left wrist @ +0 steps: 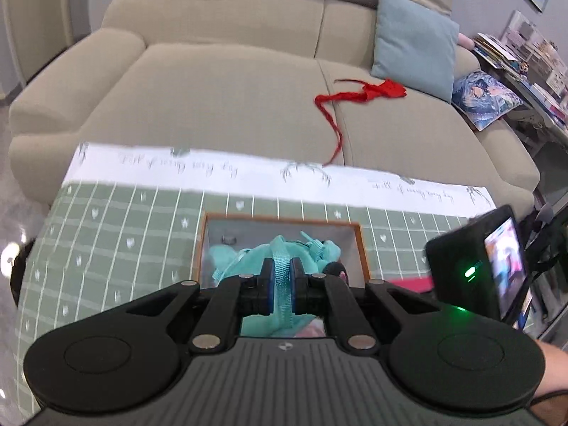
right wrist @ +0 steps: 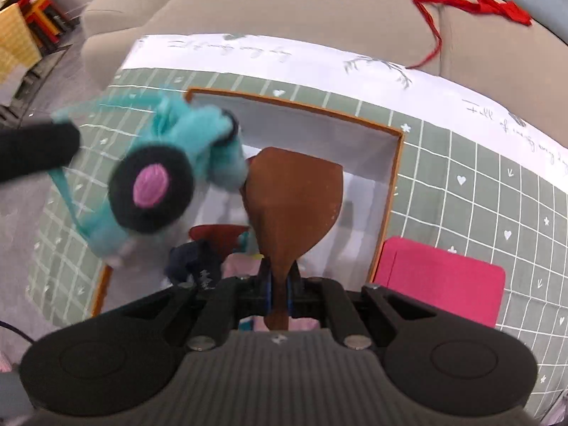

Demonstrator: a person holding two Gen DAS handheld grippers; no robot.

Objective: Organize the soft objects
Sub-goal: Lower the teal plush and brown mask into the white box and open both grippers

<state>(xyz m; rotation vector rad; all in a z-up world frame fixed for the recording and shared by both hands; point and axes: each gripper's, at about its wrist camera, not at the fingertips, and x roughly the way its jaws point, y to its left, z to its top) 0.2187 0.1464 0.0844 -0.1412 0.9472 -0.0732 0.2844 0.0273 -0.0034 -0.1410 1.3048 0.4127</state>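
Note:
My left gripper (left wrist: 282,277) is shut on the teal strap of a teal plush toy (left wrist: 312,252) and holds it over an orange-rimmed white box (left wrist: 360,238). The toy shows in the right wrist view (right wrist: 167,174), blurred, with a black and pink round patch, hanging above the box's left side. My right gripper (right wrist: 280,284) is shut on a brown soft piece (right wrist: 294,198) and holds it over the box (right wrist: 390,184). Dark blue, red and pink soft items (right wrist: 198,262) lie in the box bottom.
The box stands on a green checked tablecloth (left wrist: 106,241). A pink flat item (right wrist: 440,280) lies right of the box. Behind is a beige sofa (left wrist: 220,88) with a red ribbon (left wrist: 369,92), a blue cushion (left wrist: 415,42) and a printed cushion (left wrist: 486,97).

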